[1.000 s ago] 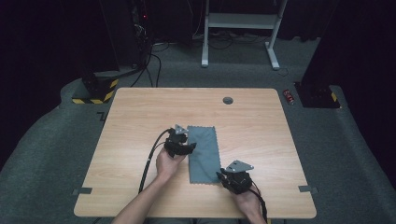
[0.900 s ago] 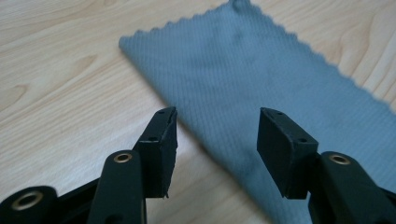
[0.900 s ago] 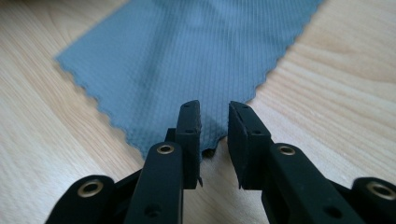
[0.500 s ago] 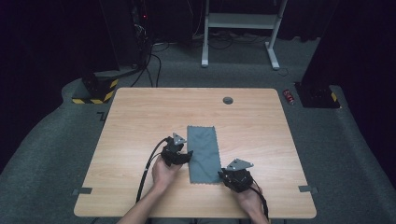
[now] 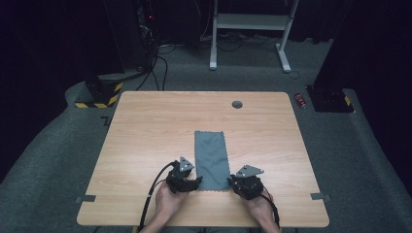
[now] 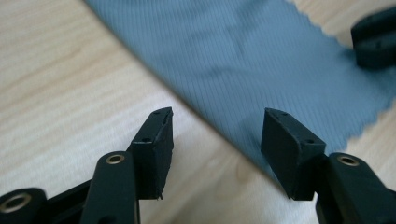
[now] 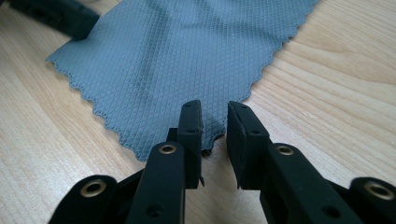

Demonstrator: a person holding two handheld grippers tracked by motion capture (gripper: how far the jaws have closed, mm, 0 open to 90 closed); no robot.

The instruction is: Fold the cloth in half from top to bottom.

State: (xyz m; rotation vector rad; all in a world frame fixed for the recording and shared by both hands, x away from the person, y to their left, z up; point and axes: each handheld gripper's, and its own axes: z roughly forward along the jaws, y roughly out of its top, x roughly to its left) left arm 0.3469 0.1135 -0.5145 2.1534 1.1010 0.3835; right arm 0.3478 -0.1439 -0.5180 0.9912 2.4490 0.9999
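On the wooden table (image 5: 145, 126), near the person's edge, a grey-blue cloth (image 5: 211, 155) lies flat as a long strip w/ its short scalloped end toward the person. Left gripper (image 5: 187, 180) sits at the cloth's near-left corner, jaws spread wide; in the left gripper view the cloth edge (image 6: 243, 60) runs between them but nothing is pinched yet. Right gripper (image 5: 245, 183) is at the near-right corner; in the right gripper view its jaws are nearly closed w/ the cloth's corner (image 7: 205, 128) right at the narrow gap, and it can't be told if the fabric is actually nipped. Judging by this, work is at the grasp stage: both grippers positioned, corners not clearly secured, lift or fold of the near end not yet done.
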